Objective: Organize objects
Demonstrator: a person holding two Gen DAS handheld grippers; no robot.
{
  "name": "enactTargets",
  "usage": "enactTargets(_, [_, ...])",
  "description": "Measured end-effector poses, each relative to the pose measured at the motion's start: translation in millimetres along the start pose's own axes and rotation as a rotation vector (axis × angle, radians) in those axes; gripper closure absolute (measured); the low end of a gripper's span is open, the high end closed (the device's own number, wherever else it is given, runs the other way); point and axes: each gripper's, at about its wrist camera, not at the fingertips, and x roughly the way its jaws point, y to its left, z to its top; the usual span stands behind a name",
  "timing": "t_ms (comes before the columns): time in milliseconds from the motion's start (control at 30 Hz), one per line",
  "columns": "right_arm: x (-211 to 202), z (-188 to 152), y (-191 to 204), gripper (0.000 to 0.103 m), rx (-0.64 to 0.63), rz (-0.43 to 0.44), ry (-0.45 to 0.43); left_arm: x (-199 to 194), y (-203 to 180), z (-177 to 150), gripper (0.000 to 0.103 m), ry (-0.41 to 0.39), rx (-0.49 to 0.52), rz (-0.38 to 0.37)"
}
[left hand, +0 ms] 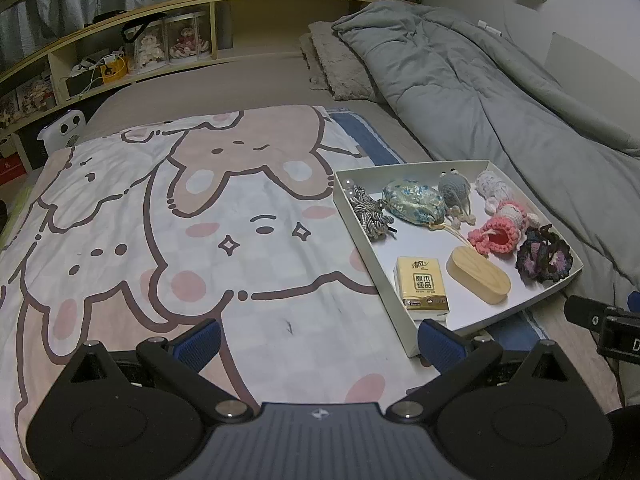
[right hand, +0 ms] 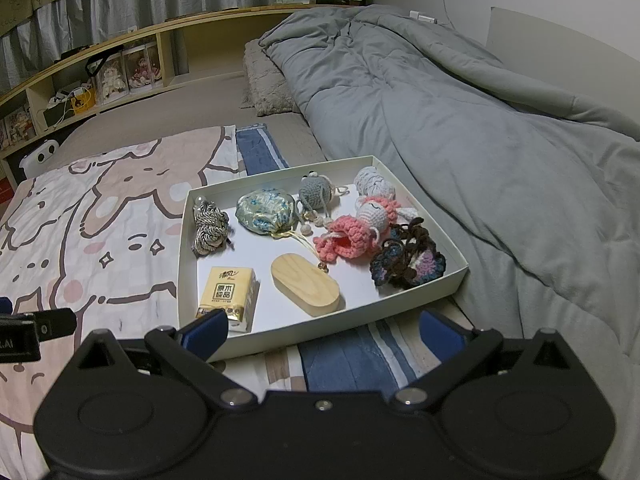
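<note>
A: Starting big: the cartoon-rabbit printed bedsheet (left hand: 168,216) lies left of the shallow white cardboard tray (right hand: 460,258), the rumpled grey quilt (right hand: 460,128) right of it.

B: And inside the tray?

A: Along its near wall, the oval pale-wood box (right hand: 306,290) and the yellow pocket tissue pack (right hand: 228,292). Farther back sit a pink crocheted doll (right hand: 352,236), a dark crocheted flower (right hand: 408,266), a blue-green brocade pouch (right hand: 266,212) and a grey-white twisted cord (right hand: 210,228).

B: Tools?

A: Both spread apart, holding nothing. The right gripper (right hand: 324,334) faces the tray's near wall squarely; the left gripper (left hand: 320,342) sits off its left corner.

B: So the right is nearer, I'd judge. The wood box's long axis runs diagonally across its jaws.
</note>
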Motion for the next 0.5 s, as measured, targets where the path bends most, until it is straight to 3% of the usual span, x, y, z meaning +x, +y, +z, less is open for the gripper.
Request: enactTargets(500, [0.7,-0.6,0.1,0.0,0.0,0.001,0.001,0.3,-0.7,-0.1,0.0,0.001,0.001,0.0])
